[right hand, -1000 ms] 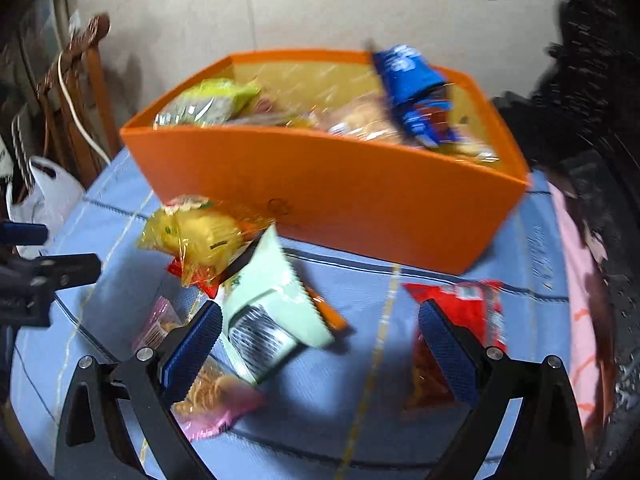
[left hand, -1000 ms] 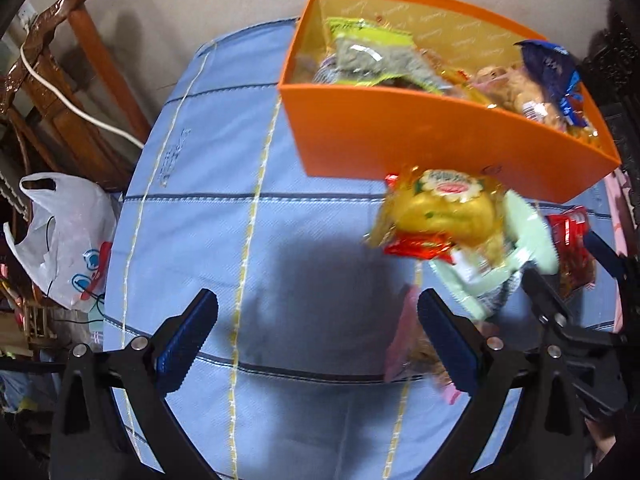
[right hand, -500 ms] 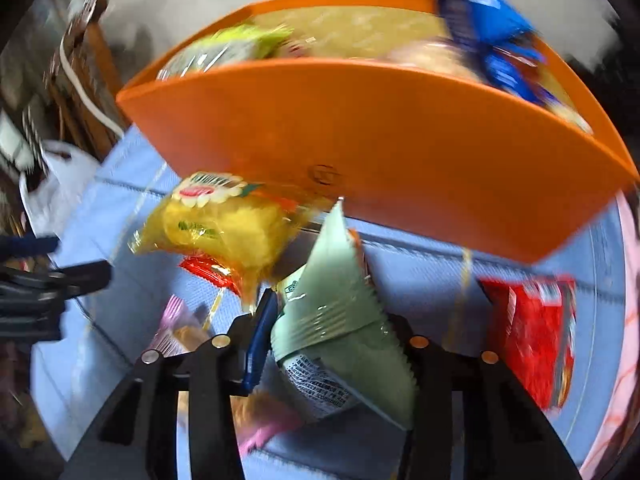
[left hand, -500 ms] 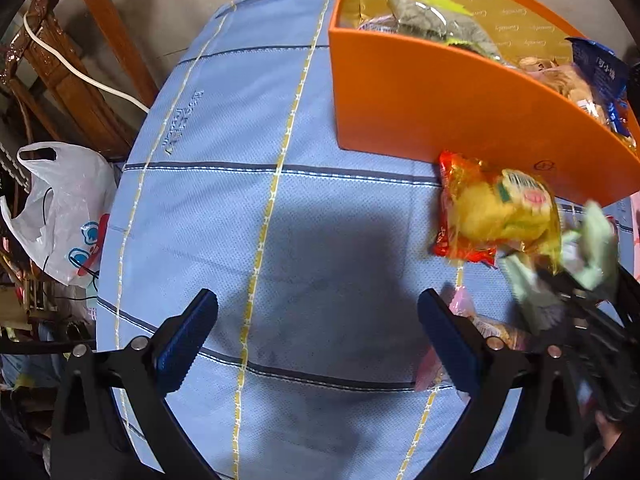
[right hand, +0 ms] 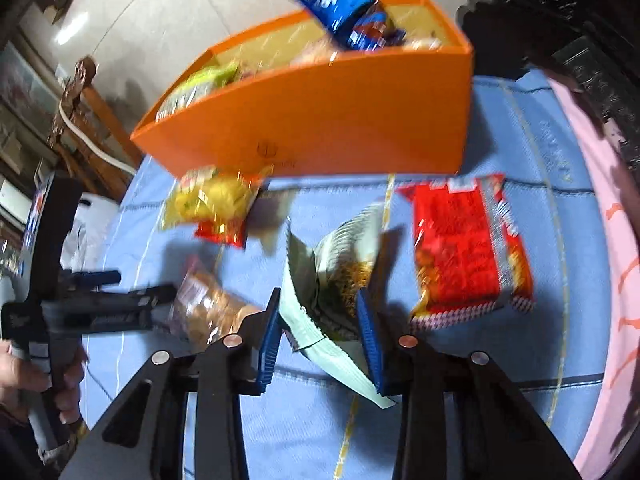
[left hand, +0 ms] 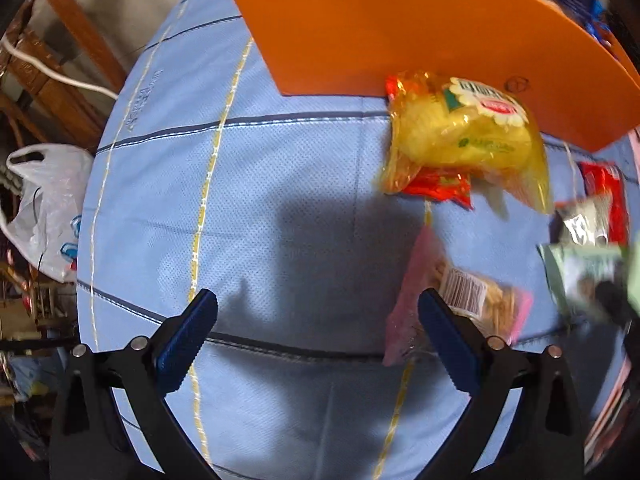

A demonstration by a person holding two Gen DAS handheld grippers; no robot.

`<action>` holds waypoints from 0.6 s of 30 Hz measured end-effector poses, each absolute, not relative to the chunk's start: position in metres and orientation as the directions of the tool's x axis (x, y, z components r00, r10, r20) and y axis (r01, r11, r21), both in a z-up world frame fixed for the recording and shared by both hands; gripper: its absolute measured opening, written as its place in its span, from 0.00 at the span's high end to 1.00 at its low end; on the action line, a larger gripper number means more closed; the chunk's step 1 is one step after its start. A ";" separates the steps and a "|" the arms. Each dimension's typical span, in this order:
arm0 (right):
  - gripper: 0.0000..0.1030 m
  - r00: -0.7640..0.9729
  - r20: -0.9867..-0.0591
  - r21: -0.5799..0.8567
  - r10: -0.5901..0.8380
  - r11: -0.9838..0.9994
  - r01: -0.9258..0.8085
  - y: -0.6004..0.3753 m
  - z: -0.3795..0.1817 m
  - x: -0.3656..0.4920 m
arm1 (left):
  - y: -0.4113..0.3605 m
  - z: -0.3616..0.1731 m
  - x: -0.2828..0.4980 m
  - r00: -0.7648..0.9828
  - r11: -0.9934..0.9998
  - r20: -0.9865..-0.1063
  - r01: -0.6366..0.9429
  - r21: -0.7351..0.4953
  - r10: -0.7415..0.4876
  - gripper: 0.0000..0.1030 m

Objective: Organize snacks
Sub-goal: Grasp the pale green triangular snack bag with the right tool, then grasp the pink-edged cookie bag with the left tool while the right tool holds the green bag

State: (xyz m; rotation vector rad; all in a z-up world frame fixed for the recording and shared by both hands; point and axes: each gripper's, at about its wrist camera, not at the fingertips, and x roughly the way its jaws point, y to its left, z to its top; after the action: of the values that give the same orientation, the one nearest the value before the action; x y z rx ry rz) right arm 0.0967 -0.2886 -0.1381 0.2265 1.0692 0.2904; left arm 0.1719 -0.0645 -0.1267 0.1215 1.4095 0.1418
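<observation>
Right gripper (right hand: 320, 334) clamped on pale green foil snack packet (right hand: 320, 296), blue pads pressing both sides, packet lifted off light blue checked tablecloth (left hand: 280, 208) and tilted; print on packet too blurred to read. Same green packet at far right edge of left wrist view (left hand: 588, 272), blurred.

Left gripper (left hand: 316, 328) jaws spread wide, nothing between them, pointing steeply down at bare cloth. Seen from right wrist view as black tool at left (right hand: 132, 304), held by a hand (right hand: 24, 376).

Orange rectangular cardboard box (right hand: 320, 128) at far side of table, small round logo stamped on front wall (right hand: 267, 149), lettering beside it unreadable. Inside box: blue glossy snack bag (right hand: 344, 20) sticking up, white letters on it not legible; yellow-green packet (right hand: 200, 84) at other end.

Outside box on cloth:
- yellow transparent snack bag (left hand: 464, 136) with red-and-white scalloped label, characters unreadable, touching box front wall; lying over small red packet (left hand: 440, 188).
- pink-edged clear packet of brownish pieces (left hand: 452, 300) with white barcode sticker, just beside left gripper's right pad.
- flat red snack packet (right hand: 468, 248) with white checked border, near green packet, text blurred.

Faint woven lettering along cloth edge (left hand: 140, 100), not readable. White plastic bag (left hand: 48, 208) with blue and red print beyond the table edge at left.
</observation>
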 end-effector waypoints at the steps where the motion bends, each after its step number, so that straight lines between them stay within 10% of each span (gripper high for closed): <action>1: 0.59 0.447 -0.826 0.318 0.343 0.939 -0.133 -0.288 -0.139 0.095 | -0.066 -0.128 0.174 0.155 0.984 -0.972 -0.038 0.173 0.177 0.04; 7: 0.46 0.392 -0.857 0.330 0.335 0.940 -0.083 -0.294 -0.160 0.092 | -0.076 -0.142 0.180 0.135 0.976 -0.967 -0.040 0.214 0.218 0.04; 15: 0.64 0.475 -0.771 0.461 0.424 0.886 -0.044 -0.310 -0.139 0.092 | -0.061 -0.148 0.177 0.072 0.976 -0.974 -0.024 0.215 0.217 0.04; 18: 0.41 0.476 -0.765 0.446 0.435 0.890 -0.095 -0.299 -0.133 0.102 | -0.041 -0.143 0.167 0.047 0.978 -0.982 -0.112 0.175 0.181 0.04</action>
State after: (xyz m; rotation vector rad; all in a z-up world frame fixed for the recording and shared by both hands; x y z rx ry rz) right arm 0.1019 -0.2994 -0.1326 0.3680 1.0296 0.3326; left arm 0.1667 -0.0406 -0.1430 0.0562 1.5079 0.2237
